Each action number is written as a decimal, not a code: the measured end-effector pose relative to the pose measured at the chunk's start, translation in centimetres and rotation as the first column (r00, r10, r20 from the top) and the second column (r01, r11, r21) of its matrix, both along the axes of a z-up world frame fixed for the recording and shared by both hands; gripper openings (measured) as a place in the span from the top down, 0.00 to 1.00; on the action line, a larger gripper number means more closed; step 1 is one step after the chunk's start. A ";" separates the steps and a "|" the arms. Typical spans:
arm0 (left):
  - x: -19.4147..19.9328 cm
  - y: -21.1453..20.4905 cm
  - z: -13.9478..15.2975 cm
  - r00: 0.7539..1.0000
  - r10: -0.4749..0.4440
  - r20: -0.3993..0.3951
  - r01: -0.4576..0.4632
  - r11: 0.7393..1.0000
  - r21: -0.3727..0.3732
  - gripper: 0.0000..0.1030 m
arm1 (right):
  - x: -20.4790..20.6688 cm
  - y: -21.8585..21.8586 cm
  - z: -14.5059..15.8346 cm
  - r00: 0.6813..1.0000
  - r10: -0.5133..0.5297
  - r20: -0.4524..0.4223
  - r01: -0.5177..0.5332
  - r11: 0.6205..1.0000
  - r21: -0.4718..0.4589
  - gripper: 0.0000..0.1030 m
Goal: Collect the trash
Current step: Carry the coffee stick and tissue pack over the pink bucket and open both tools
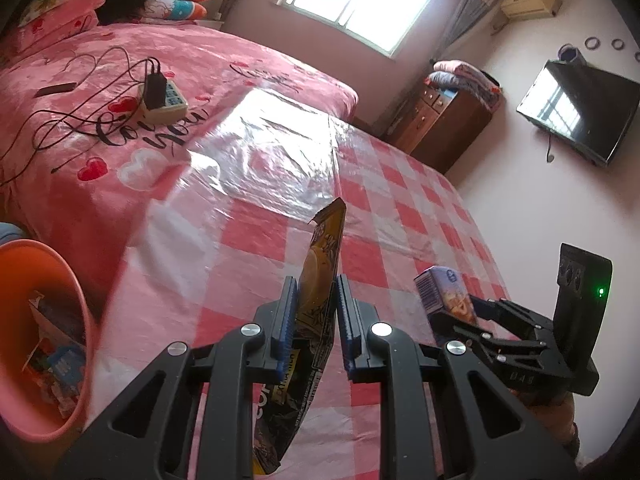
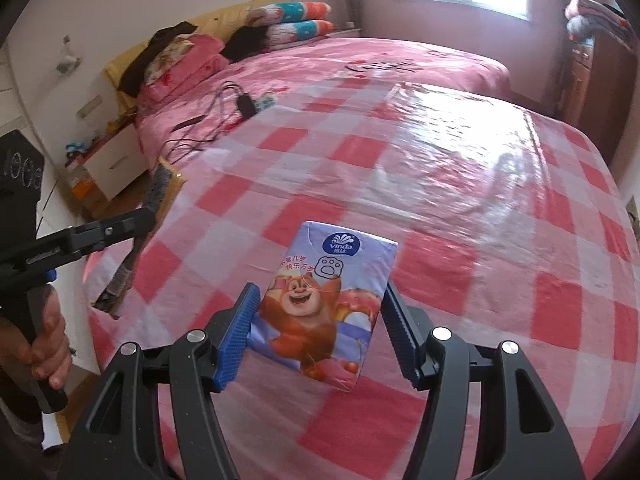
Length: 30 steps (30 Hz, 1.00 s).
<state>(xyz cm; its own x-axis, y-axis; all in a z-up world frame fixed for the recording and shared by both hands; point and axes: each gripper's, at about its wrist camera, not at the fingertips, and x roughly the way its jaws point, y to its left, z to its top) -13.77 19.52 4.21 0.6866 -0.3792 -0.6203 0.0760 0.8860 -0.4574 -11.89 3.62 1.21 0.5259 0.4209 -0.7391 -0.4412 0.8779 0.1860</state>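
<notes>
— So, where's the trash?

— Two pieces, both off the table. A flat yellow-and-black snack wrapper [image 1: 320, 300] stands on edge between the blue pads of the left gripper [image 1: 318, 320], which is clamped tight on it (the wrapper's torn top pokes up past the fingertips). A small tissue pack [image 2: 324, 300], lilac with a cartoon bear, sits crosswise in the right gripper [image 2: 320, 320]; both pads press its sides, so that one is grasping too.

— And underneath?

— A table with a red-and-white checked cloth [image 2: 480, 240] under glossy clear plastic. The tissue pack hangs above its near part, the wrapper above its left part.

— Is there a bin?

— Yes, an orange-pink bucket [image 1: 80, 292] at the near left, below the table's edge, with packaging already inside.

— Beyond that?

— A bed with a pink cover [image 1: 200, 60] lies past the table's far side; a power strip [image 1: 164, 100] with black cables rests on it. A hand [image 2: 48, 344] grips the left tool's handle.
</notes>
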 end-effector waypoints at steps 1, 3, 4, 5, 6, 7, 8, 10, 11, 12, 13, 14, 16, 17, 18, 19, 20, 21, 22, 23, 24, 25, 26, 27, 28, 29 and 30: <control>-0.2 0.3 0.1 1.000 0.005 0.005 -0.005 1.000 -0.004 0.79 | -0.1 0.5 0.1 1.000 0.010 0.002 -0.010 1.000 0.000 0.40; -0.6 1.0 0.4 1.000 0.017 0.016 -0.017 1.000 -0.012 0.79 | -0.4 1.8 0.4 0.999 0.039 0.009 -0.039 0.999 -0.002 0.40; -0.8 1.4 0.6 0.999 0.024 0.021 -0.024 1.000 -0.016 0.79 | -0.5 2.7 0.5 0.998 0.058 0.011 -0.058 0.998 -0.002 0.40; -1.0 1.8 0.7 0.999 0.031 0.025 -0.030 0.999 -0.019 0.79 | -0.7 3.6 0.6 0.997 0.077 0.011 -0.077 0.997 -0.002 0.40; -1.2 2.2 0.9 0.999 0.038 0.029 -0.037 0.999 -0.022 0.79 | -0.8 4.2 0.7 0.996 0.091 0.011 -0.091 0.996 -0.001 0.40; -1.4 2.6 1.0 0.998 0.049 0.032 -0.048 0.999 -0.022 0.79 | -0.9 5.0 0.7 0.994 0.111 0.013 -0.111 0.994 0.000 0.40; -1.6 3.0 1.1 0.998 0.058 0.035 -0.057 0.998 -0.022 0.79 | -1.1 6.1 0.8 0.991 0.134 0.014 -0.134 0.991 -0.001 0.40; -2.1 4.2 1.2 0.996 0.084 0.041 -0.083 0.996 -0.025 0.79 | -1.3 7.5 1.0 0.985 0.170 0.016 -0.170 0.985 0.000 0.40; -2.3 4.8 1.3 0.994 0.099 0.044 -0.098 0.995 -0.026 0.79 | -1.5 8.6 1.1 0.981 0.195 0.018 -0.195 0.981 0.002 0.40; -2.5 5.5 1.3 0.992 0.115 0.045 -0.114 0.993 -0.026 0.79 | -1.7 9.5 1.3 0.976 0.216 0.020 -0.216 0.976 0.004 0.40; -2.7 6.1 1.3 0.991 0.127 0.046 -0.126 0.992 -0.026 0.79 | -1.7 10.3 1.3 0.973 0.231 0.022 -0.231 0.973 0.004 0.40; -2.9 6.7 1.4 0.989 0.140 0.047 -0.139 0.990 -0.027 0.79 | -1.9 11.4 1.4 0.967 0.255 0.025 -0.256 0.967 0.001 0.40; -3.4 8.3 1.3 0.984 0.174 0.048 -0.173 0.985 -0.026 0.79 | -2.0 13.1 1.5 0.956 0.293 0.027 -0.293 0.956 0.001 0.40; -3.8 9.1 1.3 0.980 0.194 0.048 -0.193 0.981 -0.027 0.79 | -2.1 14.1 1.5 0.949 0.315 0.028 -0.316 0.949 0.000 0.40; -4.0 10.0 1.2 0.976 0.212 0.047 -0.211 0.977 -0.028 0.79 | -2.2 15.1 1.5 0.942 0.335 0.030 -0.335 0.942 -0.003 0.40; -4.3 10.6 1.2 0.973 0.226 0.045 -0.225 0.974 -0.028 0.79 | -2.3 15.8 1.5 0.937 0.349 0.032 -0.349 0.937 -0.005 0.40; -4.6 11.2 1.0 0.970 0.241 0.043 -0.240 0.970 -0.029 0.79 | -2.3 17.0 1.4 0.928 0.370 0.033 -0.370 0.929 -0.004 0.40; -5.0 12.2 0.8 0.964 0.264 0.038 -0.263 0.964 -0.029 0.79 | -2.4 17.6 1.4 0.923 0.382 0.034 -0.382 0.924 -0.002 0.40; -5.2 12.8 0.5 0.960 0.277 0.034 -0.276 0.961 -0.029 0.79 | -2.4 18.6 1.3 0.916 0.401 0.037 -0.401 0.916 -0.003 0.40; -5.6 13.6 0.2 0.955 0.296 0.028 -0.295 0.955 -0.031 0.79 | -2.5 19.5 1.3 0.908 0.416 0.043 -0.416 0.909 -0.006 0.40; -5.8 14.2 0.0 0.951 0.309 0.023 -0.308 0.951 -0.033 0.79 | -2.7 20.5 1.3 0.899 0.435 0.049 -0.435 0.900 -0.008 0.40; -6.1 15.0 -0.3 0.945 0.327 0.015 -0.327 0.945 -0.035 0.79 | -2.7 21.5 1.2 0.890 0.453 0.053 -0.454 0.891 -0.009 0.40; -6.4 15.7 -0.6 0.940 0.341 0.009 -0.340 0.940 -0.037 0.79 | -2.8 22.5 1.2 0.880 0.472 0.054 -0.472 0.882 -0.012 0.40; -6.7 16.4 -1.0 0.935 0.356 0.000 -0.355 0.934 -0.039 0.79 | -2.9 23.3 1.1 0.873 0.484 0.058 -0.484 0.875 -0.018 0.40; -6.9 17.2 -1.4 0.929 0.370 -0.009 -0.370 0.928 -0.039 0.79 | -3.0 24.4 1.1 0.864 0.500 0.065 -0.499 0.866 -0.027 0.40; -7.1 17.8 -1.8 0.924 0.381 -0.015 -0.381 0.924 -0.038 0.79 | -3.1 25.5 1.0 0.853 0.517 0.071 -0.516 0.856 -0.035 0.40; -7.4 18.7 -2.4 0.916 0.400 -0.028 -0.401 0.915 -0.040 0.79 | -3.2 26.1 0.9 0.847 0.527 0.072 -0.526 0.850 -0.039 0.39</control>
